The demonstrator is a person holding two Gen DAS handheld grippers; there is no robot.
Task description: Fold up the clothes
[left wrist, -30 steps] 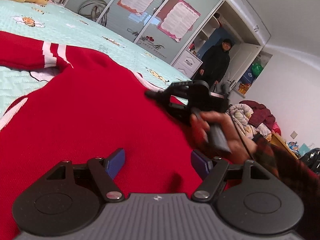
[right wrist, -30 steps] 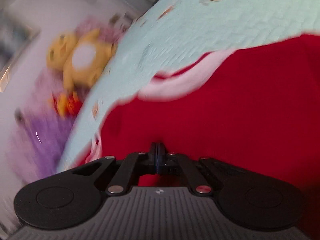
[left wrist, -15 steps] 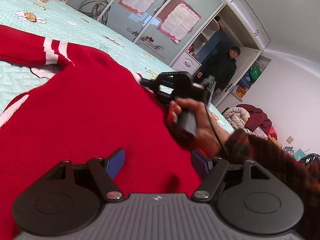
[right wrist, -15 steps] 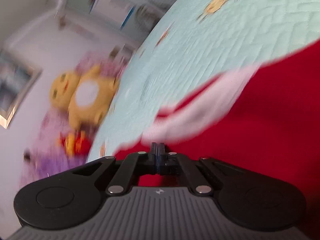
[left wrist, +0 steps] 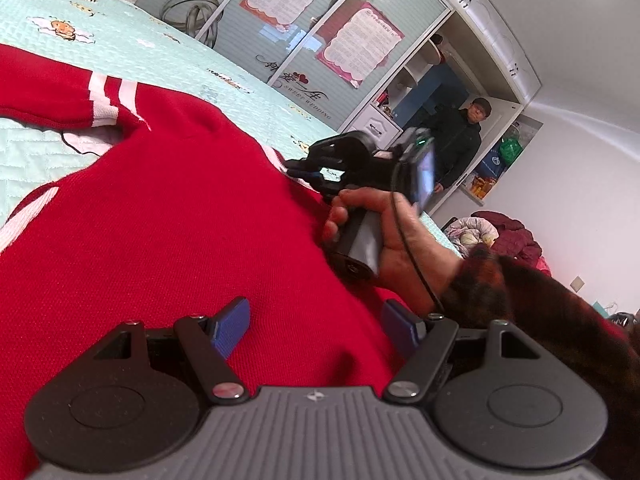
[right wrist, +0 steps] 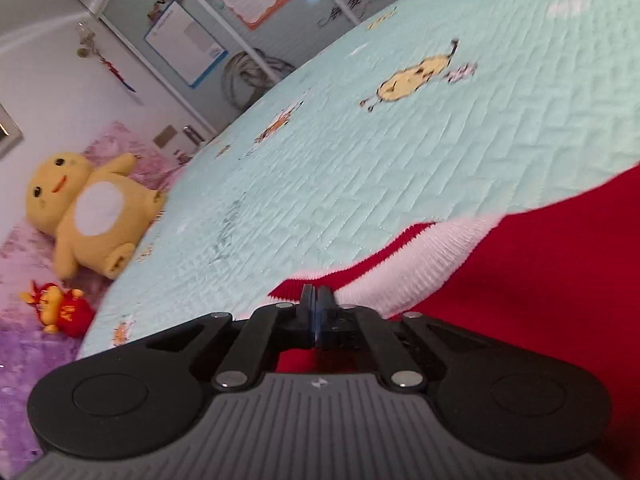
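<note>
A red sweater [left wrist: 168, 216] with white stripes lies spread on the mint quilted bed [left wrist: 132, 52]. My left gripper [left wrist: 316, 324] is open, its blue pads low over the red cloth, holding nothing. My right gripper [right wrist: 316, 300] is shut at the sweater's red and white ribbed edge [right wrist: 420, 256]; I cannot see cloth between its fingers. In the left wrist view the right gripper [left wrist: 296, 168] is held by a hand at the sweater's far edge. A striped sleeve [left wrist: 100, 96] lies to the left.
A yellow plush toy [right wrist: 84, 208] and a small red toy [right wrist: 60, 308] sit on purple bedding beside the bed. A person in dark clothes [left wrist: 460, 140] stands at the wardrobe doorway. A pile of clothes [left wrist: 500, 232] lies on the right.
The right gripper has moved along the sweater's edge toward the white band, staying shut. The hand holding it has shifted left and nearer in the left wrist view. The left gripper stays open.
</note>
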